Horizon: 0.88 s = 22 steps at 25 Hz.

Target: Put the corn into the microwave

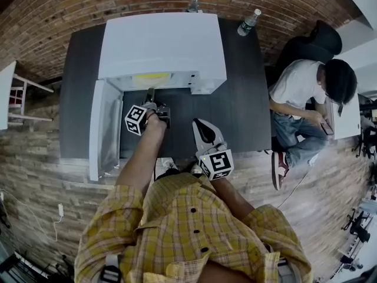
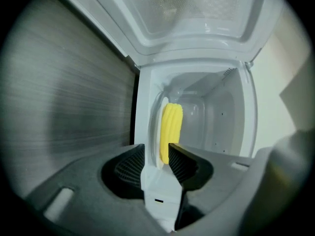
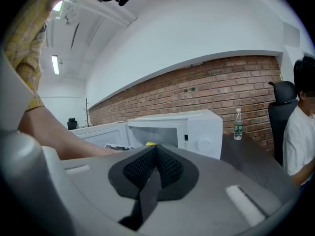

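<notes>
The yellow corn lies on a white plate inside the open white microwave. In the head view the corn shows as a yellow strip in the oven's mouth. My left gripper is turned on its side at that mouth, with its jaws open. The plate's rim and the oven's sill are in the gap between the jaws, and the corn's near end is just past the tips. My left gripper reaches into the opening. My right gripper hangs back over the table's front edge, shut and empty. Its jaws meet.
The microwave door stands swung open to the left on the dark table. Two water bottles stand at the back by the brick wall. A seated person is at the table's right side.
</notes>
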Motion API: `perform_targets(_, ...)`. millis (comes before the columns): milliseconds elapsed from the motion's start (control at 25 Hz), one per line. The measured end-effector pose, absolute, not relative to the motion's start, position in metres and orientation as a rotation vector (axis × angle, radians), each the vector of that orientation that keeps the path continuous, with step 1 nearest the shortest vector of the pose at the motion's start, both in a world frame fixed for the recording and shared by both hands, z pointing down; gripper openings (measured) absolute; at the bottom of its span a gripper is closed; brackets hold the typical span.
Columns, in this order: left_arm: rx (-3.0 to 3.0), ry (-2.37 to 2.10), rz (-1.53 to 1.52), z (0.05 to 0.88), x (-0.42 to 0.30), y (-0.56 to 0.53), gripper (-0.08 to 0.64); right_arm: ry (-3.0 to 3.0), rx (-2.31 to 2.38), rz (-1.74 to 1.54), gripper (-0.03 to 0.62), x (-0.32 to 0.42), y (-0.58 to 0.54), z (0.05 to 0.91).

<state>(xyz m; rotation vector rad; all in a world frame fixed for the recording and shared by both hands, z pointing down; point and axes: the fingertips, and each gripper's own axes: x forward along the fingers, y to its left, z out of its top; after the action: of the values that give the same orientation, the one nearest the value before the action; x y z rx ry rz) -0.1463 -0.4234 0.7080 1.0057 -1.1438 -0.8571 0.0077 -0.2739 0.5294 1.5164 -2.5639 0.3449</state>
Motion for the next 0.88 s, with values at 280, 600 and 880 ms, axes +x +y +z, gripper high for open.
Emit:
perform_targets(280, 1.045, -1.083, -0.906, 0.675, -0.138, -0.403, 0.091, -2.594, 1.512, 0.328, 0.000, 0.012, -0.267, 0.522)
perform_targets(600, 1.091, -1.029, -0.964, 0.626, -0.122, -0.374, 0.019, -2.646, 1.505, 0.292, 0.000, 0.018, -0.252, 0.507)
perform_targets(880, 1.143, -0.994, -0.992, 0.591, -0.114, -0.341, -0.002, -2.696, 1.485, 0.276, 0.000, 0.023, -0.235, 0.494)
